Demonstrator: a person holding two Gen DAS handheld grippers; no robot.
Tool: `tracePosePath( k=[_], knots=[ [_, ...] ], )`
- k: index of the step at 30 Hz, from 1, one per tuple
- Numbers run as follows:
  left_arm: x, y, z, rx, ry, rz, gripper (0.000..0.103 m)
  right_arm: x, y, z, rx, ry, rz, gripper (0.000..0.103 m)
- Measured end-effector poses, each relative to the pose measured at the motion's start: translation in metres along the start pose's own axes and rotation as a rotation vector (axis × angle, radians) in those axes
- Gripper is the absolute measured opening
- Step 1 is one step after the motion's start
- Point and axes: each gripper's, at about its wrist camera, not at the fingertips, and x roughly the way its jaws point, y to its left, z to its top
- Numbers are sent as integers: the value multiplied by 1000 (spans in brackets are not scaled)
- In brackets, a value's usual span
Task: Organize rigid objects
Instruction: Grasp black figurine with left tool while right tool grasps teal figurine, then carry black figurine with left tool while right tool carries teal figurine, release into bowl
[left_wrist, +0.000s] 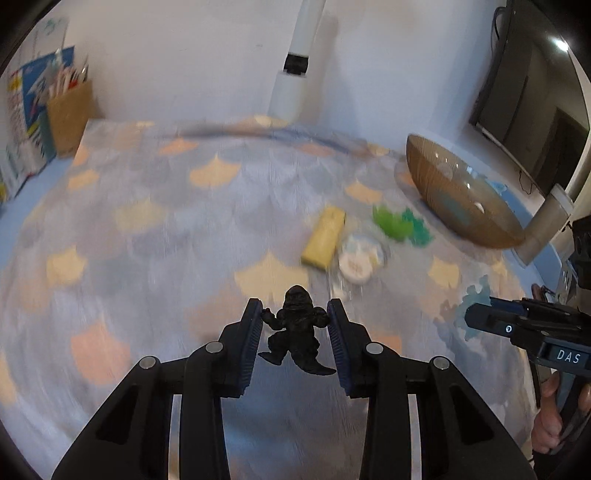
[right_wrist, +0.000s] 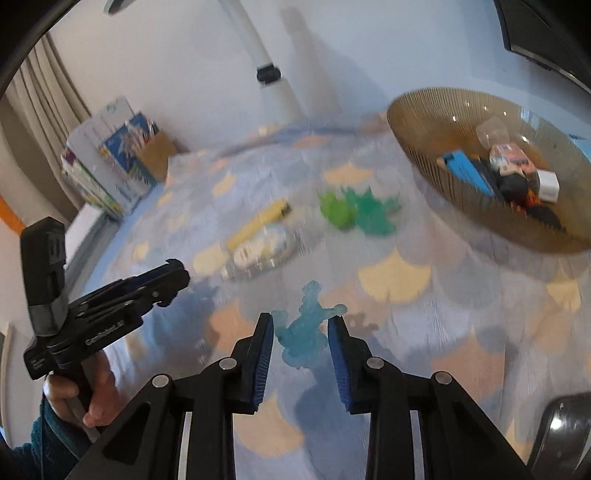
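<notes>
My left gripper (left_wrist: 294, 306) is shut on a black toy figure (left_wrist: 295, 328), pinched by its arms above the patterned tablecloth (left_wrist: 147, 240). In the right wrist view, my right gripper (right_wrist: 300, 319) is shut on a translucent blue toy figure (right_wrist: 304, 332). On the cloth ahead lie a yellow block (left_wrist: 325, 236), a white round lid (left_wrist: 360, 258), a green figure (right_wrist: 336, 212) and a teal figure (right_wrist: 373, 218). A brown ribbed bowl (right_wrist: 424, 140) at the right holds several small objects.
A cardboard box of pens (left_wrist: 70, 118) and books stand at the back left. A white post (left_wrist: 295, 74) rises at the table's far edge. A dark monitor (left_wrist: 535, 110) hangs at the right. A person's hand (right_wrist: 99, 391) grips the left handle.
</notes>
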Motion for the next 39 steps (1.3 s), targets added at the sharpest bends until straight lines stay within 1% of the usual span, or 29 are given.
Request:
tracePosePath(
  k=[2, 3, 5, 7, 8, 9, 12, 15, 18, 20, 22, 24, 27, 29, 33, 35, 36, 39],
  knots=[
    [2, 0, -7, -17, 3, 12, 33, 2, 3, -7, -23, 14, -6, 30],
    [0, -1, -9, -14, -7, 34, 33, 2, 4, -11, -33, 22, -5, 30],
    [-6, -3, -11, 5, -55, 68, 33, 4, 4, -19, -40, 38, 16, 30],
    [-5, -7, -12, 30, -58, 94, 33, 4, 1, -24, -27, 43, 26, 34],
    [-4, -10, -13, 46, -54, 102, 33, 6, -2, -27, -14, 49, 26, 44],
    [-4, -15, -14, 71, -58, 112, 33, 7, -5, -29, 7, 58, 21, 55],
    [-5, -22, -15, 117, -61, 127, 33, 4, -8, -32, 36, 57, 40, 57],
    [-6, -20, -15, 102, -66, 136, 33, 7, -2, -29, 18, 62, 15, 60],
    [-9, -13, -14, 62, -77, 125, 33, 13, 7, -24, -5, 45, -38, 60],
    [-9, -12, -14, 55, -75, 123, 33, 18, 13, -23, -26, 27, -96, 60],
    [-9, -14, -15, 62, -77, 129, 33, 20, 18, -23, -48, 3, -166, 50],
    [-12, -15, -16, 63, -94, 148, 33, 18, 21, -26, -58, -20, -158, 35],
    [-17, -10, -16, 32, -117, 138, 33, 13, 23, -28, -76, -46, -185, 35],
    [-18, -7, -16, 22, -117, 126, 33, 3, 22, -28, -76, -76, -176, 35],
    [-17, -12, -12, 20, -111, 135, 33, -18, 20, -24, -67, -130, -184, 35],
    [-21, -21, -5, 13, -120, 100, 33, -31, 15, -21, -61, -156, -209, 35],
    [-24, -26, -1, 19, -131, 91, 33, -42, 10, -17, -57, -183, -232, 35],
    [-36, -56, 23, 82, -191, 78, 33, -83, -14, -2, -15, -273, -262, 35]
  ],
)
